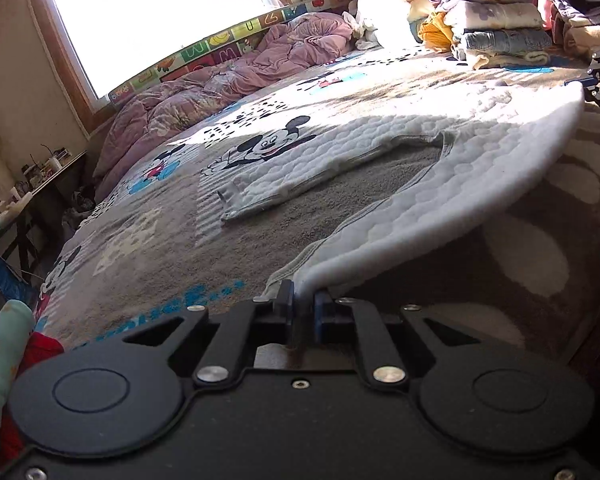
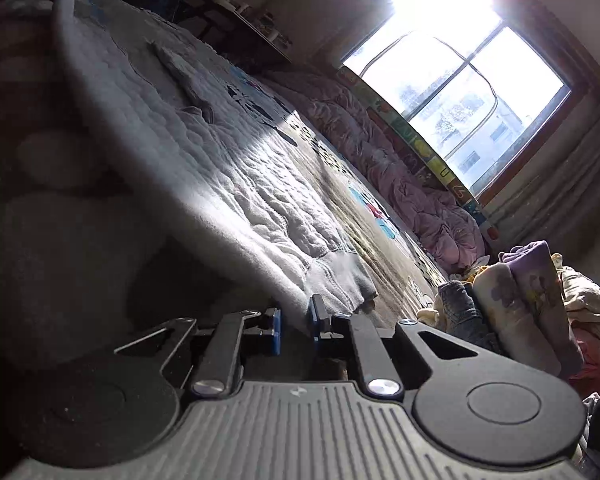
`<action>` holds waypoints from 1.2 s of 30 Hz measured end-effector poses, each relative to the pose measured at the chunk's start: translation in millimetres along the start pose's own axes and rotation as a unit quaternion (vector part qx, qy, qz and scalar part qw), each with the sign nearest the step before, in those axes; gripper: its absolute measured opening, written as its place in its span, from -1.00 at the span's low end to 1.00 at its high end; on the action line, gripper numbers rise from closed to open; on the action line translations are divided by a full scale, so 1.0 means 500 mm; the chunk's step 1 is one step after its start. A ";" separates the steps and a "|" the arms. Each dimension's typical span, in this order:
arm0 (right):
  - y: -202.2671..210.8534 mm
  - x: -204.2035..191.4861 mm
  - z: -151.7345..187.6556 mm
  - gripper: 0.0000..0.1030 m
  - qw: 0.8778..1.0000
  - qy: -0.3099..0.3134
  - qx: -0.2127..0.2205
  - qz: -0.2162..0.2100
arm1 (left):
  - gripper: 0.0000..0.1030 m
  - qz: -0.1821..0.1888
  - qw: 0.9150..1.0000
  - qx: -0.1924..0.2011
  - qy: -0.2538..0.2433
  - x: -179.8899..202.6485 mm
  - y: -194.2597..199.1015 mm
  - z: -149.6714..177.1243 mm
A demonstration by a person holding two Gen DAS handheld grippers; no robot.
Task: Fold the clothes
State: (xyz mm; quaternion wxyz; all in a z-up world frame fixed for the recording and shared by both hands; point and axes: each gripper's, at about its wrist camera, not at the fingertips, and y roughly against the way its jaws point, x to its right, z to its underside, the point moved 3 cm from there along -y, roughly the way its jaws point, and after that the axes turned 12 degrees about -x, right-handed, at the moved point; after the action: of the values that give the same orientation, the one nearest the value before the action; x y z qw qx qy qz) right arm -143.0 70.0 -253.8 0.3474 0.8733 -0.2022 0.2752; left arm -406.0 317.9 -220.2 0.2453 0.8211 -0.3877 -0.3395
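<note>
Left wrist view shows the bed (image 1: 148,240) with its cartoon blanket stretching ahead of my left tool (image 1: 302,308), which pinches one edge of the white quilted garment (image 1: 400,148). My right tool (image 2: 296,322) pinches another edge, the cloth sloping away ahead of it. Uneven lifting could, I judge, skew the fold or let fabric slip out. Beyond, a pink duvet (image 1: 220,88) lies under the window (image 1: 160,12); folded clothes (image 1: 496,28) sit ahead to the right.

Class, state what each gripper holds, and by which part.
Both grip the white quilted garment by its near edge: left gripper, right gripper.
</note>
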 end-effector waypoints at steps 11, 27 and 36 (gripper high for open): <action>-0.045 0.110 -0.070 -0.80 0.996 -0.089 0.016 -0.023 | -0.87 0.044 0.995 -0.038 0.077 -0.109 -0.037 -0.198; -0.256 0.213 -0.128 -0.84 0.975 -0.212 -0.005 -0.060 | -0.89 0.030 0.982 -0.182 0.029 -0.185 -0.212 -0.404; -0.341 0.221 -0.144 -0.84 0.972 -0.221 -0.035 -0.066 | -0.90 0.044 0.969 -0.237 0.055 -0.196 -0.350 -0.433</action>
State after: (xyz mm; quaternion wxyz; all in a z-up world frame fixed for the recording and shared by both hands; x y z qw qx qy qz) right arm 9.9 219.0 -225.9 0.3416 0.9114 -0.2250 0.0448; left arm -207.8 528.2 -160.3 0.4682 0.7393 -0.3178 -0.3649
